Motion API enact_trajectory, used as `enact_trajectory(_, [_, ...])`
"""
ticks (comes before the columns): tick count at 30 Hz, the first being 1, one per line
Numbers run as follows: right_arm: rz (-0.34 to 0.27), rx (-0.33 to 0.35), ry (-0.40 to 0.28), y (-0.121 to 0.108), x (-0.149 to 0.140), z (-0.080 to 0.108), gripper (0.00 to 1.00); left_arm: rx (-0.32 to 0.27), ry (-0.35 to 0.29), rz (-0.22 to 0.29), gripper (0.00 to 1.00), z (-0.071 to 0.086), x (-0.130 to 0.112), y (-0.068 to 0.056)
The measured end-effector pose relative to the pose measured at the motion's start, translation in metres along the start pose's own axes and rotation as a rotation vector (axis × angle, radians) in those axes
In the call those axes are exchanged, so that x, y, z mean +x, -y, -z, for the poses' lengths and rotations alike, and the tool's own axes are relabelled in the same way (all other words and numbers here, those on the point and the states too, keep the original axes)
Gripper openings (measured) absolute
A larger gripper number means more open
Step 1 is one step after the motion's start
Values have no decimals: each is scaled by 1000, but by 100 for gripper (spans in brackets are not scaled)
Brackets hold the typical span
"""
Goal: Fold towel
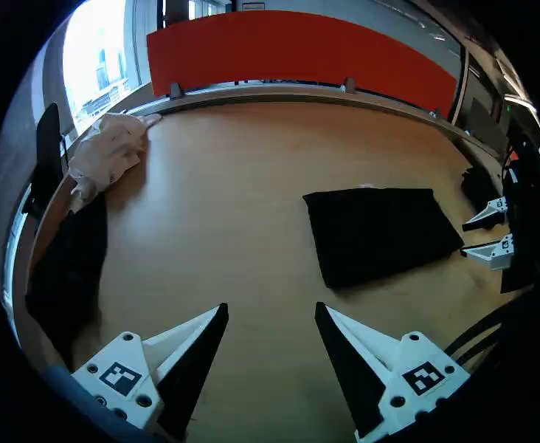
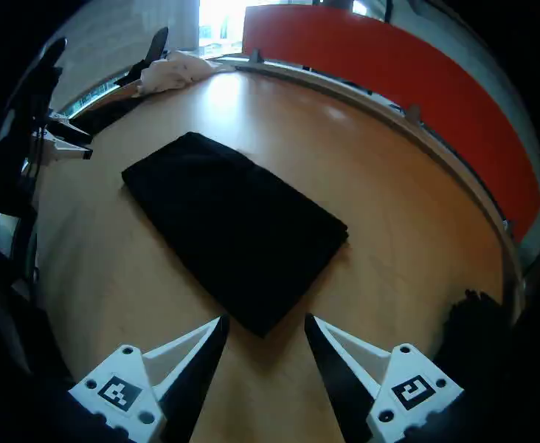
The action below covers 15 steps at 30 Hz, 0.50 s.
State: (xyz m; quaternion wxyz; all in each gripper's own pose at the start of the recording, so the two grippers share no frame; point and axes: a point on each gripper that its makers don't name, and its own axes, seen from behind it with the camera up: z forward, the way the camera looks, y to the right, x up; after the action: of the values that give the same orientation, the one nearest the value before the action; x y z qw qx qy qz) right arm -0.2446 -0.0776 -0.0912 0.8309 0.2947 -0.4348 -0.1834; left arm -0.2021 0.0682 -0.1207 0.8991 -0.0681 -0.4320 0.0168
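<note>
On wooden table (image 2: 417, 221), folded black towel (image 2: 233, 229) just before right gripper (image 2: 266, 332), farther from left gripper (image 1: 270, 325), both jaws apart.

Bare tabletop (image 1: 218, 207) open around black towel (image 1: 377, 232), pale cloth heap (image 1: 108, 151) at far corner, red partition (image 1: 299, 52) along far edge

The left hand-held gripper (image 1: 270, 310) has its two fingers spread wide apart, and nothing is between them. The right hand-held gripper (image 2: 265, 319) is the same, with its fingers apart and holding nothing. Each one can be seen from the other's view, off to the side (image 1: 462, 241) (image 2: 91, 148), also with fingers apart.
</note>
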Motion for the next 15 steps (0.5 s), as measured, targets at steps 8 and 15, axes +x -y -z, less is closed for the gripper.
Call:
enact_trajectory(8, [-7, 25, 14, 2, -6, -2, 61, 7, 4, 3, 87, 1, -1, 5])
enact_trajectory(15, [-10, 60, 26, 8, -9, -3, 33, 9, 8, 4, 87, 3, -3, 8])
